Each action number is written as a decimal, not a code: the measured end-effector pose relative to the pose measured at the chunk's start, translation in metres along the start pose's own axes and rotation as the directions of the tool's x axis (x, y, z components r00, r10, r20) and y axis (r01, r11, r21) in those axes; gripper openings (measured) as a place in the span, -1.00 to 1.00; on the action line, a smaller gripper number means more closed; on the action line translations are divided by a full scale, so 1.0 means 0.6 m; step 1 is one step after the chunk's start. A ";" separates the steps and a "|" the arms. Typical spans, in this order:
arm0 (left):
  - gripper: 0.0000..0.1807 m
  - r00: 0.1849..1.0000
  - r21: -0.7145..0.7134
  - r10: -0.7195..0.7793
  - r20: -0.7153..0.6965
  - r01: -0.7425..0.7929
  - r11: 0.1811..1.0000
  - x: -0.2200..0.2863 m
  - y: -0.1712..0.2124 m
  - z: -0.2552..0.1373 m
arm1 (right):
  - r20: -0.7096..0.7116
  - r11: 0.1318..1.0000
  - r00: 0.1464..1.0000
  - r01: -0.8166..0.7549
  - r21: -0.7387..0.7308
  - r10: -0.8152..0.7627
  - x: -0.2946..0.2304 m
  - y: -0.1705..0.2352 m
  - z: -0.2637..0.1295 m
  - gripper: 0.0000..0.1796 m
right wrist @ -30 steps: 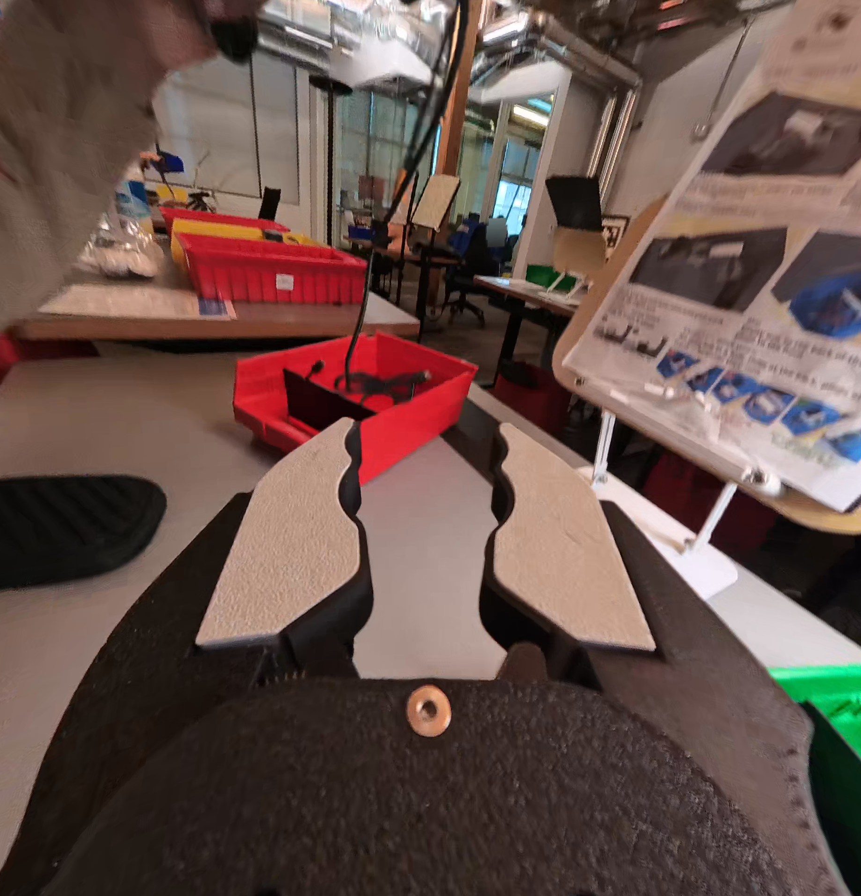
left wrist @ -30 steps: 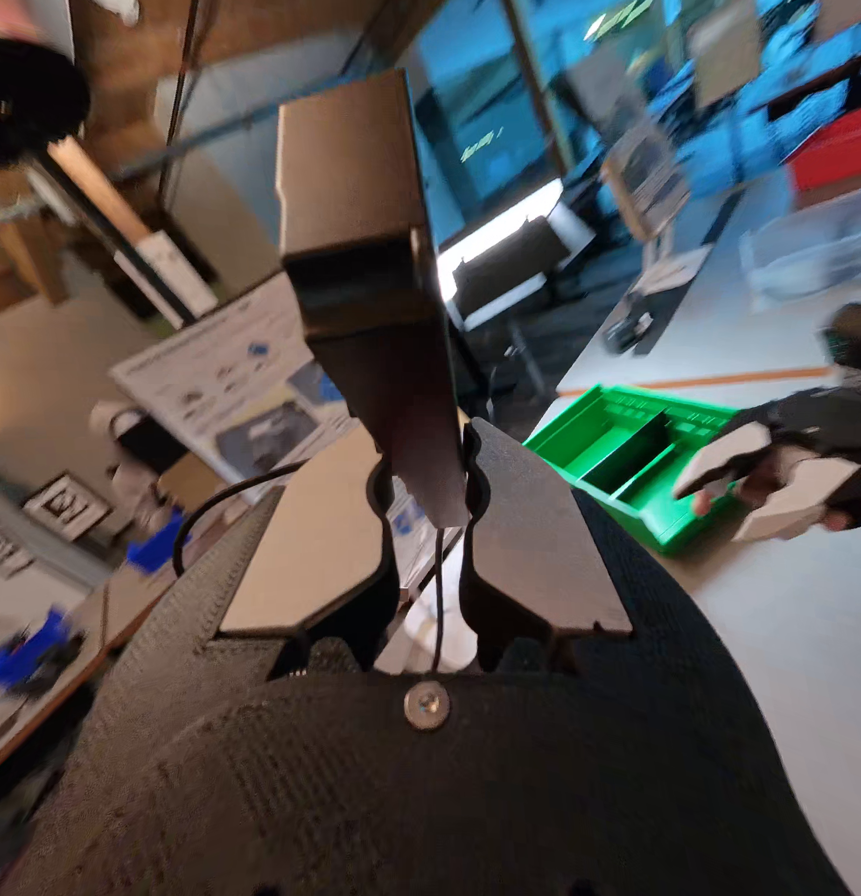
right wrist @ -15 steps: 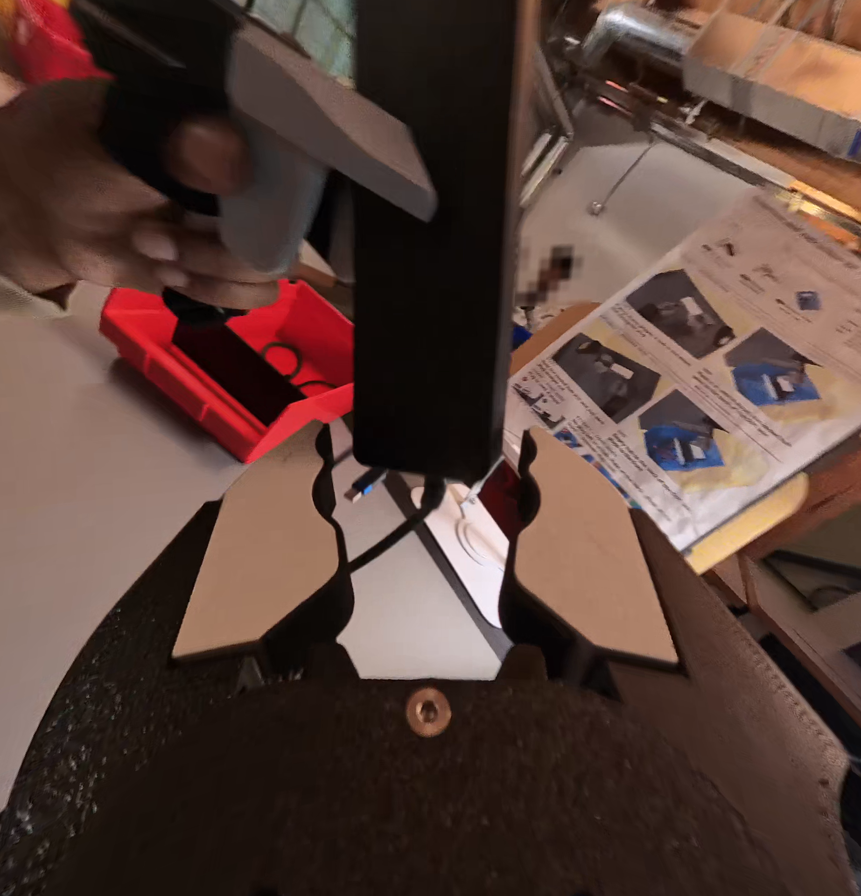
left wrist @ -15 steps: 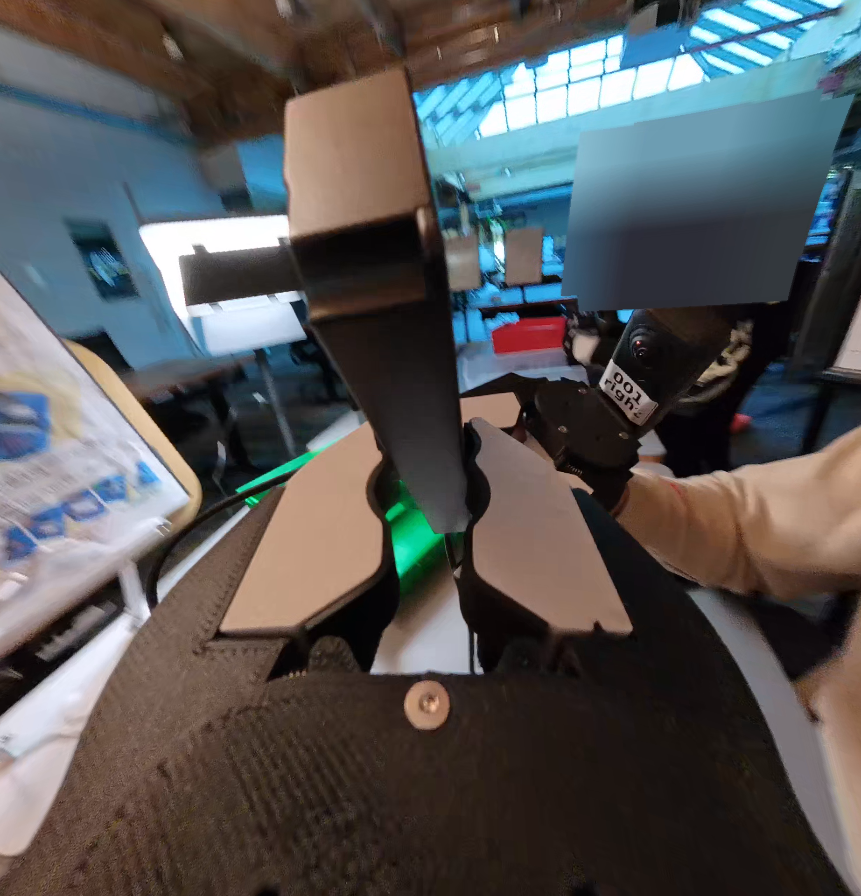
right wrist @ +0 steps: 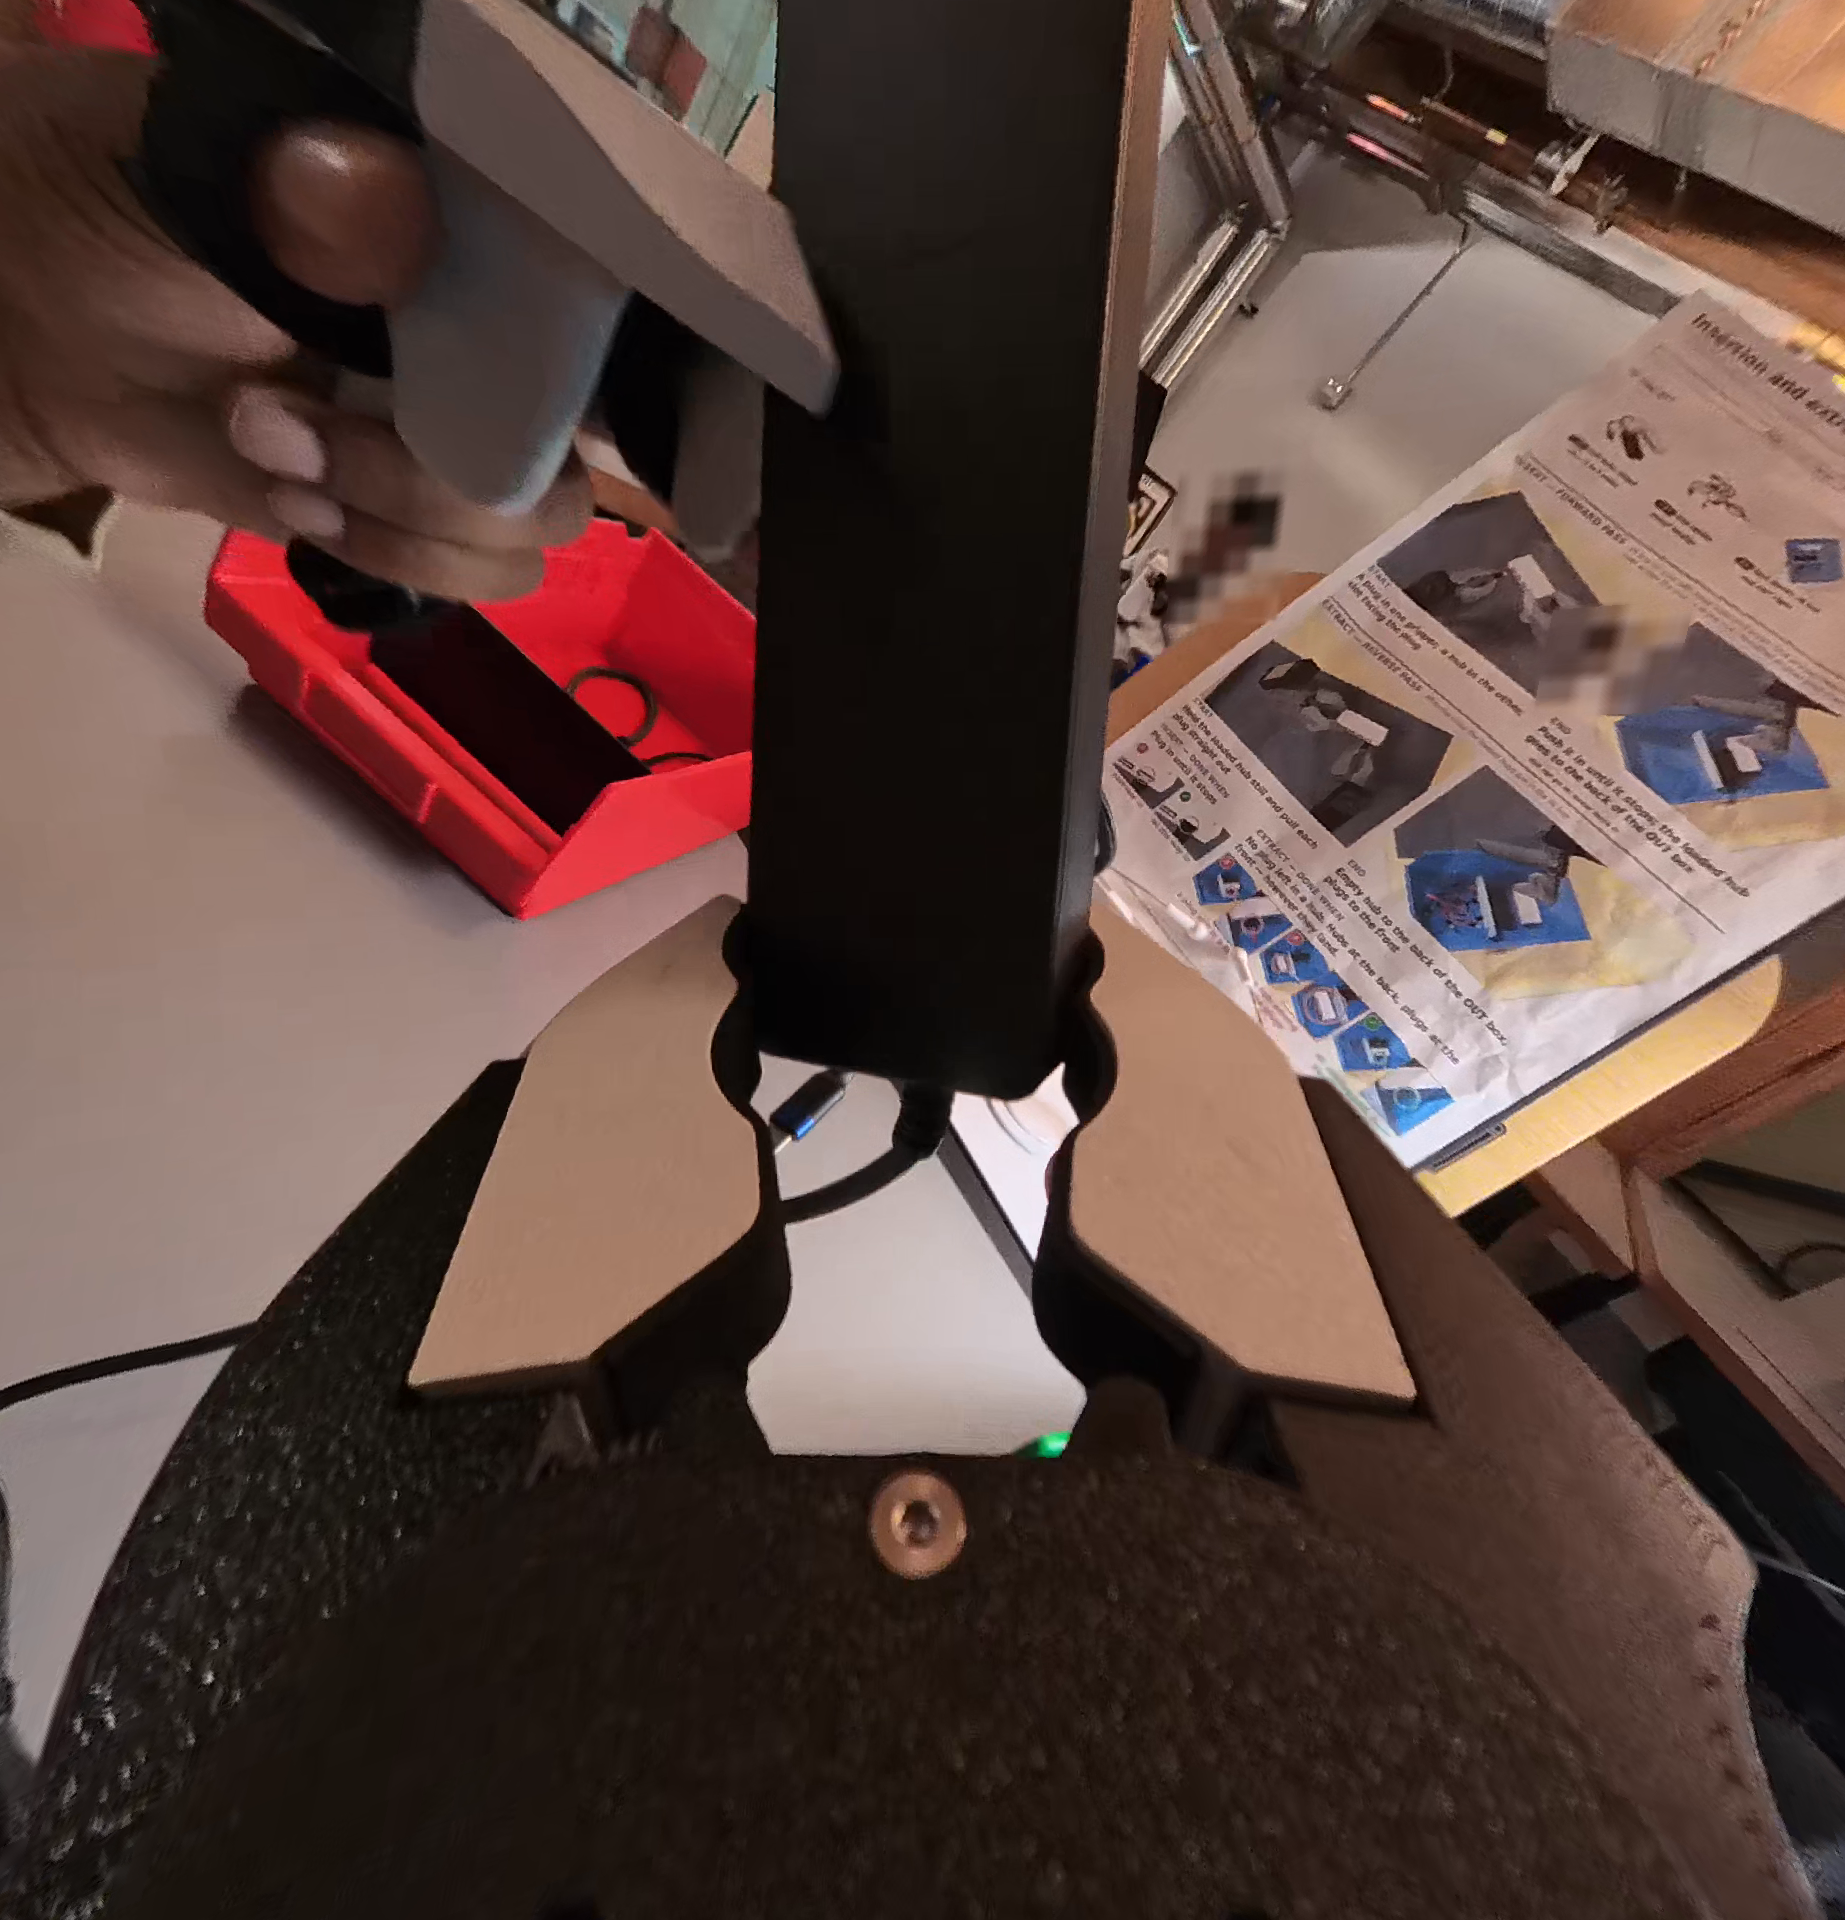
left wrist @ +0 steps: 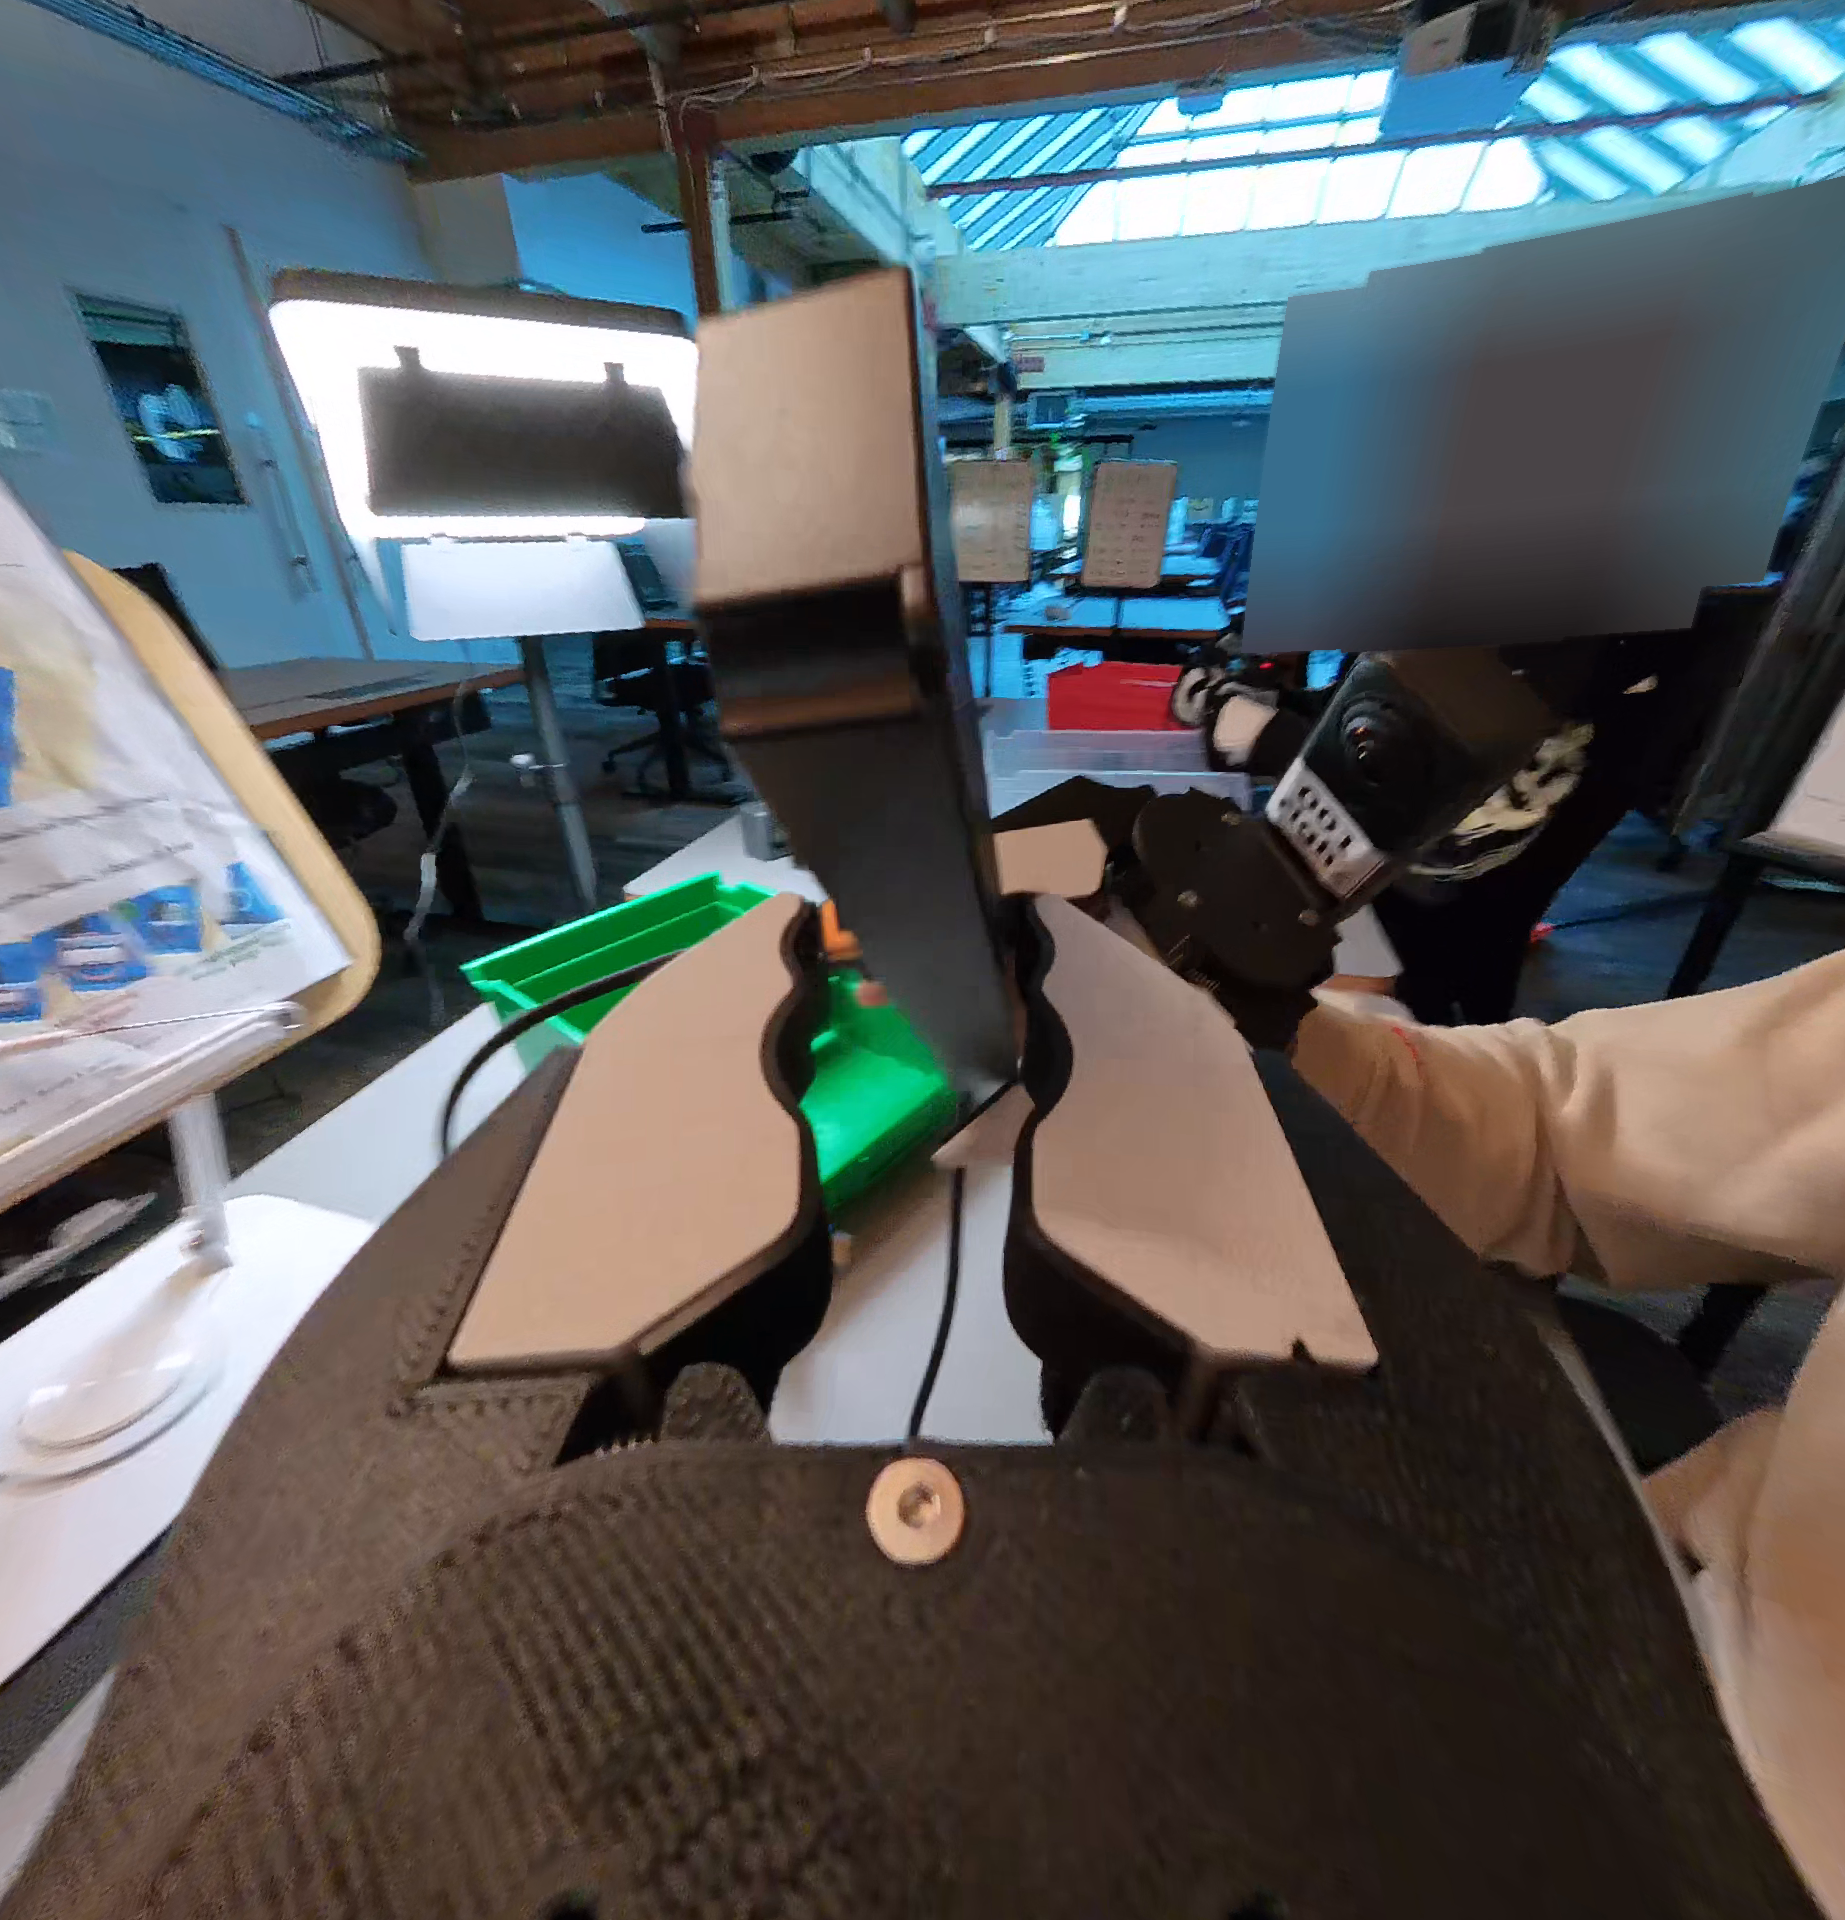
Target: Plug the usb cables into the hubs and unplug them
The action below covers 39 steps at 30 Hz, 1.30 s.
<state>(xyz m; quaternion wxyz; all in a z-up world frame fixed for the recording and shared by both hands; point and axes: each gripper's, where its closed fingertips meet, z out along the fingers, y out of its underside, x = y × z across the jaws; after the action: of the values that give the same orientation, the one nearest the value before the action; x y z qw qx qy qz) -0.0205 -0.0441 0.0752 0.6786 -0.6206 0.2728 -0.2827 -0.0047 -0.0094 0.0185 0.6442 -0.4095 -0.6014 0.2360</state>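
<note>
There were two grippers, the left gripper [left wrist: 913, 1013] and the right gripper [right wrist: 913, 997], and one black hub [right wrist: 933, 540] between them. One cable [right wrist: 845, 1184] hung from the hub's lower end, with one blue plug [right wrist: 809, 1107] beside it. Two bins sat on the table: one red bin [right wrist: 585, 769] and one green bin [left wrist: 876, 1091]. One instruction sheet [right wrist: 1520, 748] stood nearby

Each wrist camera looks forward along its own fingers, close to the tall black rectangular hub [left wrist: 856, 665] [right wrist: 928, 540], which both views share from opposite sides above the counter [right wrist: 170, 935].
</note>
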 end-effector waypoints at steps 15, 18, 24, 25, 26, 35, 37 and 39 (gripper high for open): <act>-0.29 0.667 -0.498 0.734 0.124 -0.598 0.628 -0.027 0.064 -0.009 | 0.134 0.903 0.991 0.032 -0.428 0.029 0.016 0.122 -0.026 -0.37; -0.26 0.580 -0.600 0.812 0.067 -0.626 0.498 -0.053 0.123 0.015 | 0.212 0.879 0.973 0.020 -0.477 0.093 -0.015 0.140 -0.022 -0.37; -0.17 0.413 -0.720 0.908 -0.067 -0.650 0.243 -0.078 0.203 0.041 | 0.331 0.830 0.935 0.085 -0.552 0.124 -0.056 0.177 -0.025 -0.37; -0.16 0.408 -0.730 0.909 -0.083 -0.646 0.223 -0.079 0.215 0.046 | 0.348 0.825 0.929 0.097 -0.556 0.125 -0.061 0.181 -0.026 -0.37; -0.14 0.405 -0.745 0.910 -0.095 -0.635 0.205 -0.080 0.226 0.050 | 0.363 0.821 0.923 0.110 -0.560 0.124 -0.065 0.184 -0.027 -0.37; -0.17 0.407 -0.814 0.894 -0.191 -0.575 0.088 -0.090 0.312 0.061 | 0.457 0.780 0.886 0.231 -0.581 0.078 -0.094 0.201 -0.039 -0.37; -0.17 0.438 -0.804 0.882 -0.174 -0.580 0.129 -0.091 0.309 0.060 | 0.449 0.805 0.888 0.195 -0.560 0.097 -0.092 0.192 -0.035 -0.37; -0.18 0.479 -0.787 0.866 -0.140 -0.585 0.196 -0.091 0.301 0.059 | 0.431 0.842 0.897 0.154 -0.517 0.100 -0.085 0.174 -0.030 -0.36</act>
<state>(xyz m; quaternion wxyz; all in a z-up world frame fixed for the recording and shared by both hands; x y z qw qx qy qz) -0.0245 0.0326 -0.1007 0.4382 -0.6654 0.5054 0.3314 0.0238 0.0033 -0.0946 0.3527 -0.5006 -0.7790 0.1346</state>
